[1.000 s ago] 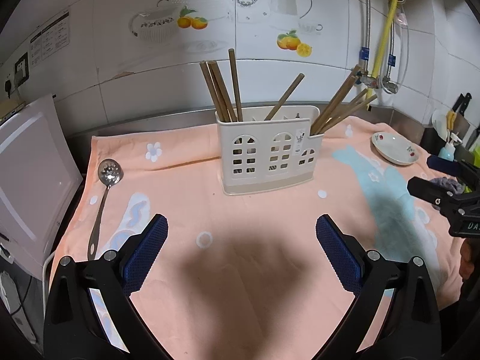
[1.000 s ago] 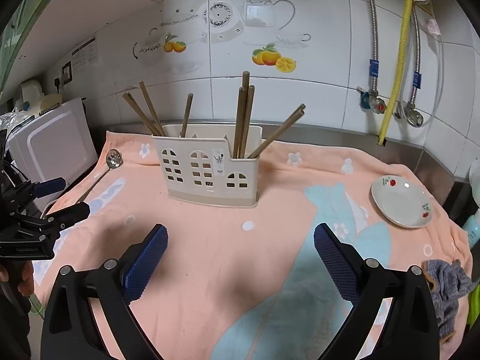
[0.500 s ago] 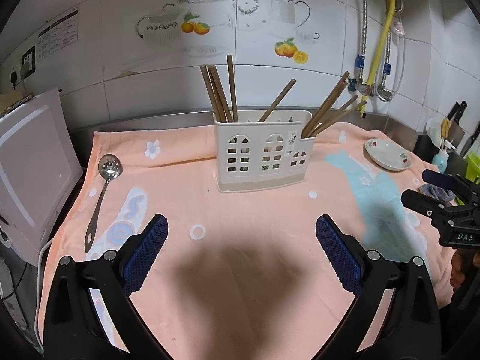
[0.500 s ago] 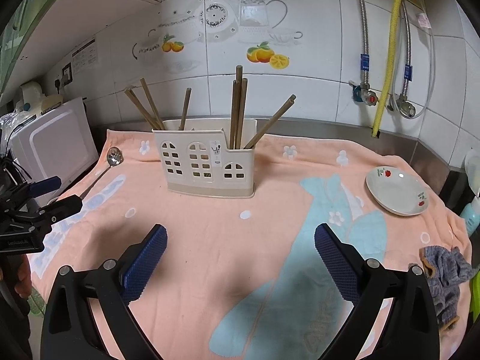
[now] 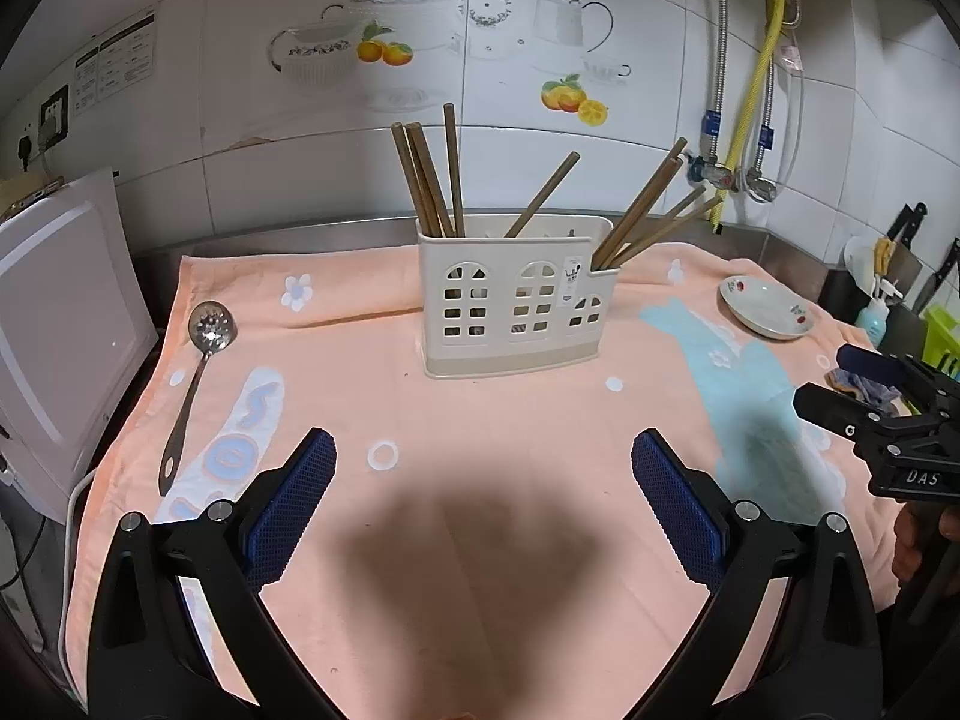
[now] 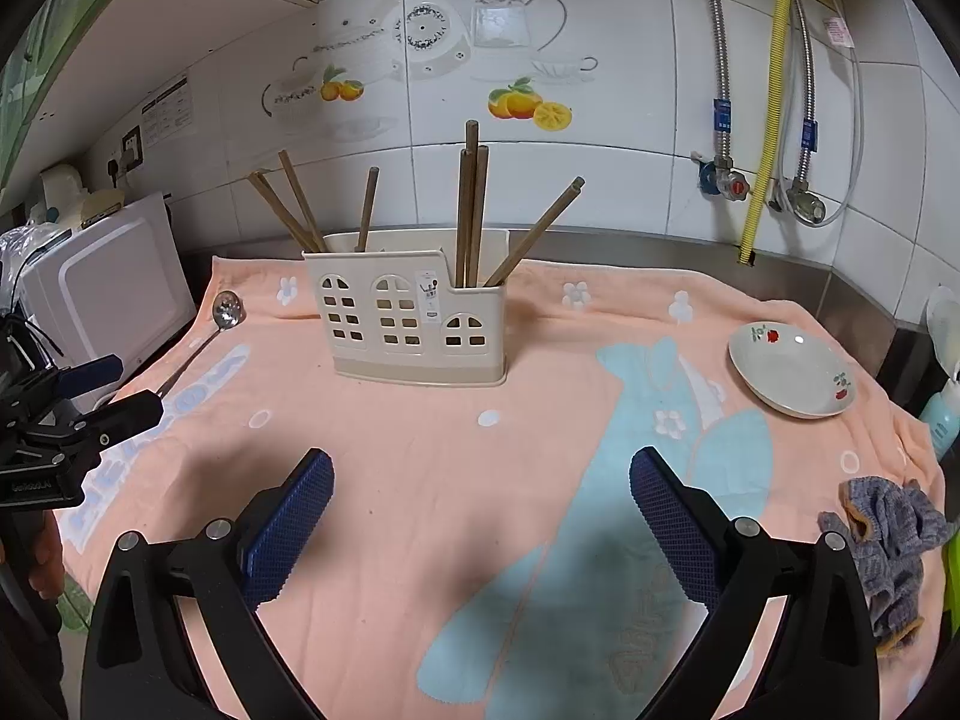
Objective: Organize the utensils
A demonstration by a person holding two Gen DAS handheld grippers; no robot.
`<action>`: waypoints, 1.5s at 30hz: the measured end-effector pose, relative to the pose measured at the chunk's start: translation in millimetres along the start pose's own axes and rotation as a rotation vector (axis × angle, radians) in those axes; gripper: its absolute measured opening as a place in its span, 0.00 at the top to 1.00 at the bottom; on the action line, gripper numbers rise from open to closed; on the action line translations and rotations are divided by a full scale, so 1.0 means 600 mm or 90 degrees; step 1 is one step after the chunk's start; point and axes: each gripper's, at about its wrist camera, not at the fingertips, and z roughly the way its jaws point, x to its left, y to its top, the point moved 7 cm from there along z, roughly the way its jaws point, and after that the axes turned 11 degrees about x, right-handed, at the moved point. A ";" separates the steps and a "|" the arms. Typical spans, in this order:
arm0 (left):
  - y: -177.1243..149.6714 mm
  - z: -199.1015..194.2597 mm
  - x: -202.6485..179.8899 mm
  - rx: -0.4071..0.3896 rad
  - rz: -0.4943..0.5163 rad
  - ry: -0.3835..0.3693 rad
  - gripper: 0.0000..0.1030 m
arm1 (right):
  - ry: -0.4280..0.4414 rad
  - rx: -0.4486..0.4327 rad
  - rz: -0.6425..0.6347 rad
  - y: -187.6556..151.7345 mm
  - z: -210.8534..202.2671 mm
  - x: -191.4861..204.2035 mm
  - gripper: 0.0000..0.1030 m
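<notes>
Showing only rightward: grey rag [image 6: 888, 546]

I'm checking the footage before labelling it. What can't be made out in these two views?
- Utensil holder interior: walls hide the chopsticks' lower ends in both views.
- Wall notice: print too small.
- Slotted spoon handle: right wrist view, the left gripper covers it.

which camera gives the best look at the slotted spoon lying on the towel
The left wrist view. There the slotted spoon lies whole on the peach towel, its perforated bowl and full handle unobstructed. In the right wrist view the spoon is small at the far left edge, and the left gripper covers the lower end of its handle.
</notes>
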 end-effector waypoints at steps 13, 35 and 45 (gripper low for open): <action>-0.004 0.006 0.000 0.008 -0.005 -0.004 0.05 | 0.002 0.007 0.001 -0.002 0.005 0.002 0.07; -0.010 0.012 -0.003 0.014 -0.004 -0.007 0.05 | 0.000 0.010 0.001 -0.005 0.008 0.002 0.07; -0.007 0.011 -0.003 0.012 -0.002 -0.007 0.05 | 0.002 0.007 -0.001 -0.003 0.007 0.002 0.07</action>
